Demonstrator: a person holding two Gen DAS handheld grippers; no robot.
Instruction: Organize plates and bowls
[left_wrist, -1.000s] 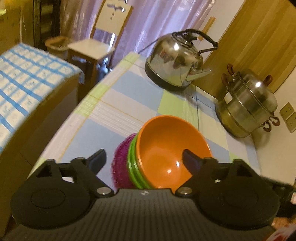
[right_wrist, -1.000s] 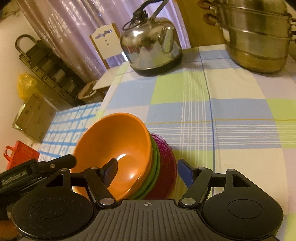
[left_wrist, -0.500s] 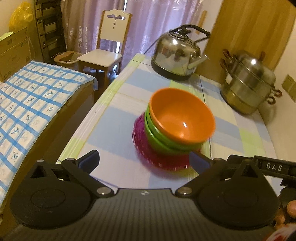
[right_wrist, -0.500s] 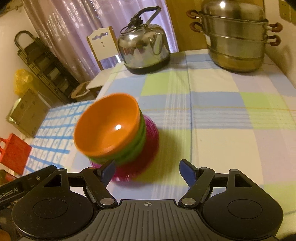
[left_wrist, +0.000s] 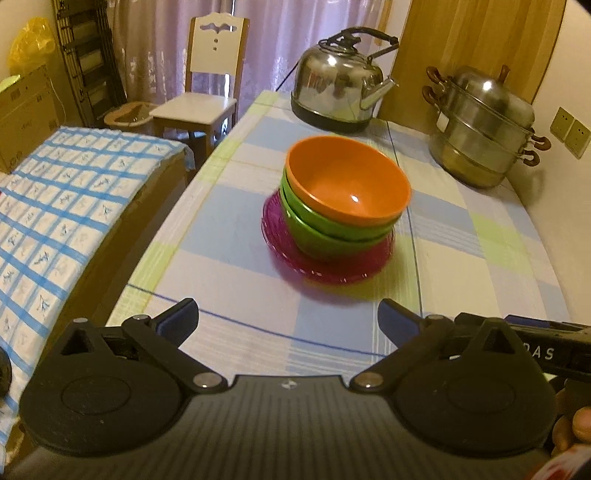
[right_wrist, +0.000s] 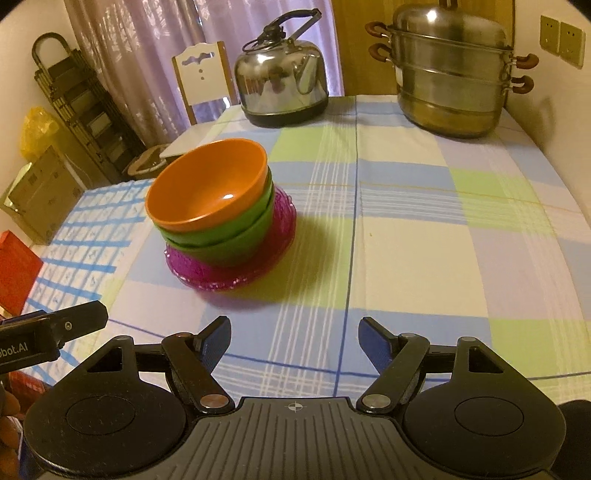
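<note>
Bowls, an orange bowl nested in green bowls on a magenta plate, stood mid-desk, well clear of both the left gripper and right gripper, jaws open and empty, so stacking looked finished, leaving only withdrawal.

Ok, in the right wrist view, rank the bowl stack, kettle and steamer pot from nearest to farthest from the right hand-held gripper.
1. Bowl stack, ahead-left of the right hand-held gripper, on the purple plate.
2. Kettle and steamer pot, both at the far table edge, too close to call.
</note>
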